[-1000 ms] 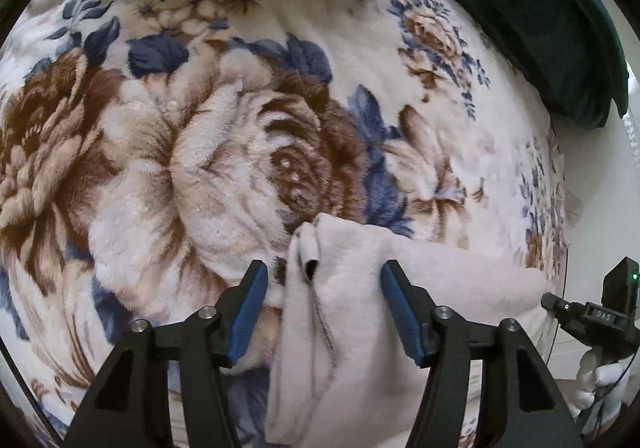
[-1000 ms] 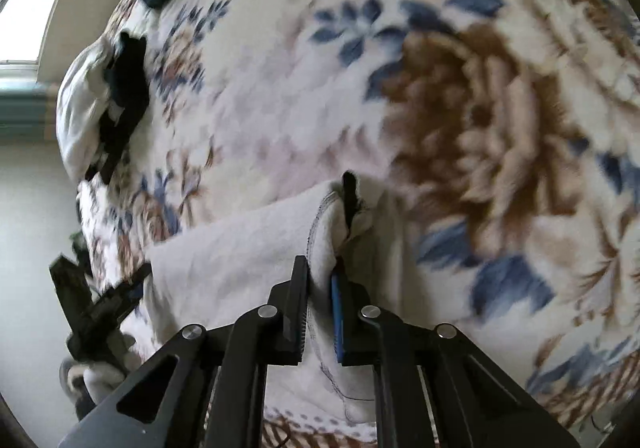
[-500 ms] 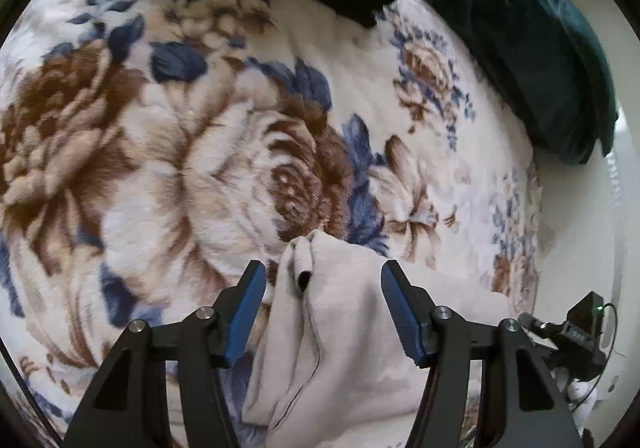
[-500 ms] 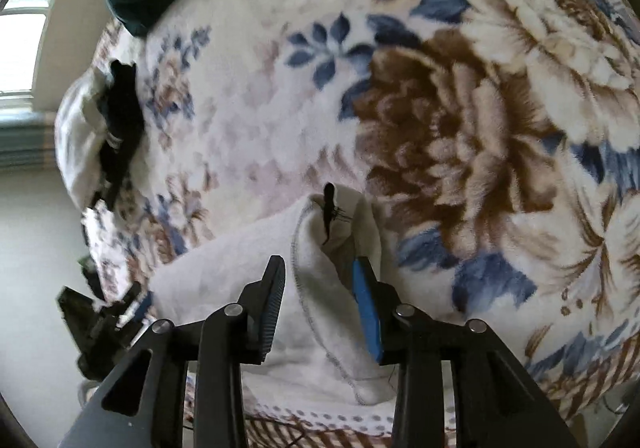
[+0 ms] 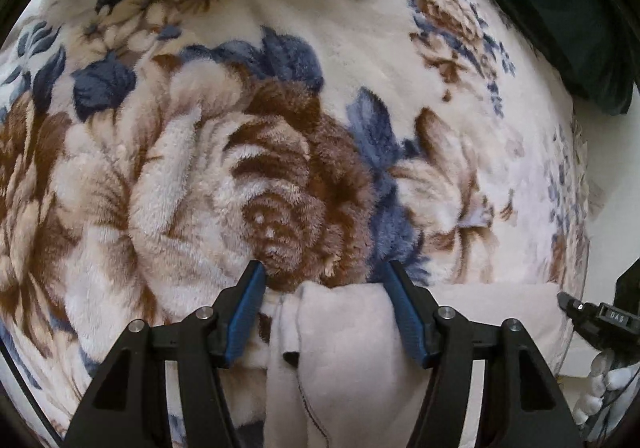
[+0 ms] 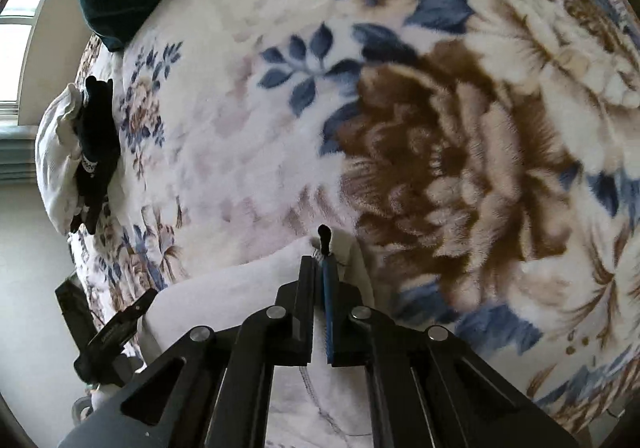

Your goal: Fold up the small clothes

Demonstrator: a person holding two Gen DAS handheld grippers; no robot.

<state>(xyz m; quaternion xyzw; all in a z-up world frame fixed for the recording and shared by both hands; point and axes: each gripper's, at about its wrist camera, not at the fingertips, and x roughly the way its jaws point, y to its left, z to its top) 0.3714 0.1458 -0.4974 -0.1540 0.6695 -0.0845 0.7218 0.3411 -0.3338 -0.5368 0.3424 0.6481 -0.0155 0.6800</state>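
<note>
**On bed, both grippers at cream garment**

At 6 o'clock on floral blanket (image 5: 192,152): cream garment (image 5: 344,348), bunched. Left gripper (image 5: 324,280) spread wide, straddling garment's folded edge, not pinching. Right gripper (image 6: 320,264) clamped on garment (image 6: 224,288) edge. At 12 o'clock, dark green pillow (image 5: 560,8); black clothing (image 6: 96,144) at 9 o'clock in right view.

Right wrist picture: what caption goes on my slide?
Right gripper pinches the white cloth's edge over a flowery blanket.
</note>
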